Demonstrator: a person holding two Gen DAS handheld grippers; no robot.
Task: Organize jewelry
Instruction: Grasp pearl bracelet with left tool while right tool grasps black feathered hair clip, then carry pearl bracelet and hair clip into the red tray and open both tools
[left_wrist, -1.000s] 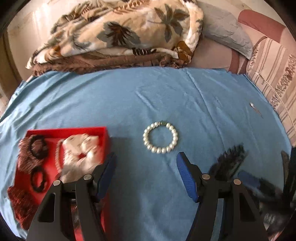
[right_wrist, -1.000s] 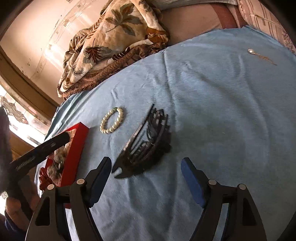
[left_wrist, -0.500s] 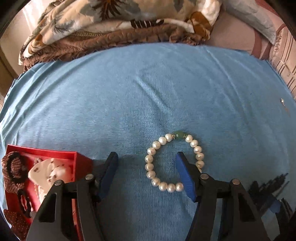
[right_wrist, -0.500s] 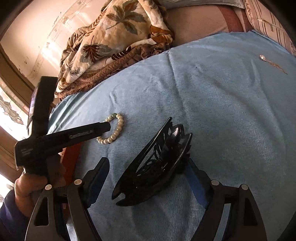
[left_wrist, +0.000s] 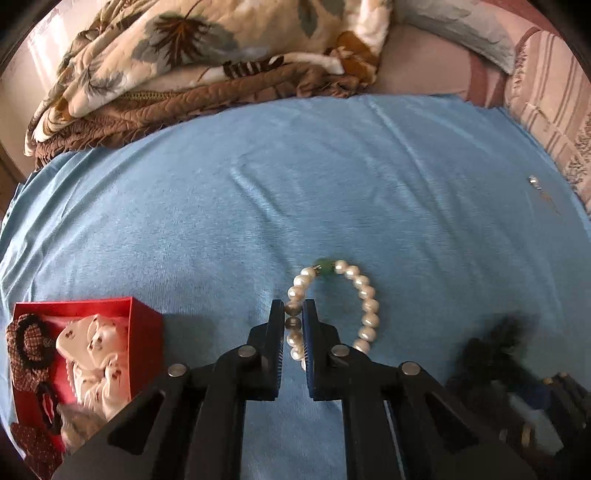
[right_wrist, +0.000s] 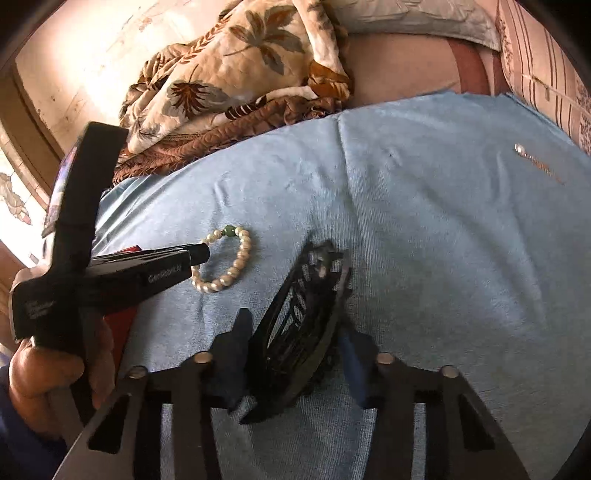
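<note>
On the blue cloth (left_wrist: 332, 192), my left gripper (left_wrist: 294, 314) pinches one side of the pearl bracelet (left_wrist: 364, 295), which may slip off those few beads on lifting, while my right gripper (right_wrist: 293, 328) closes narrowly around the black hair claw (right_wrist: 299, 317).

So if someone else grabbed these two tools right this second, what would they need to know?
Left gripper: shut on the pearl bracelet, which lies on the blue cloth.
Right gripper: closed around the black hair claw, also on the cloth.
Red box: already holds scrunchies.
Left to do: move bracelet and claw to the box, then the small pendant chain far right.
</note>
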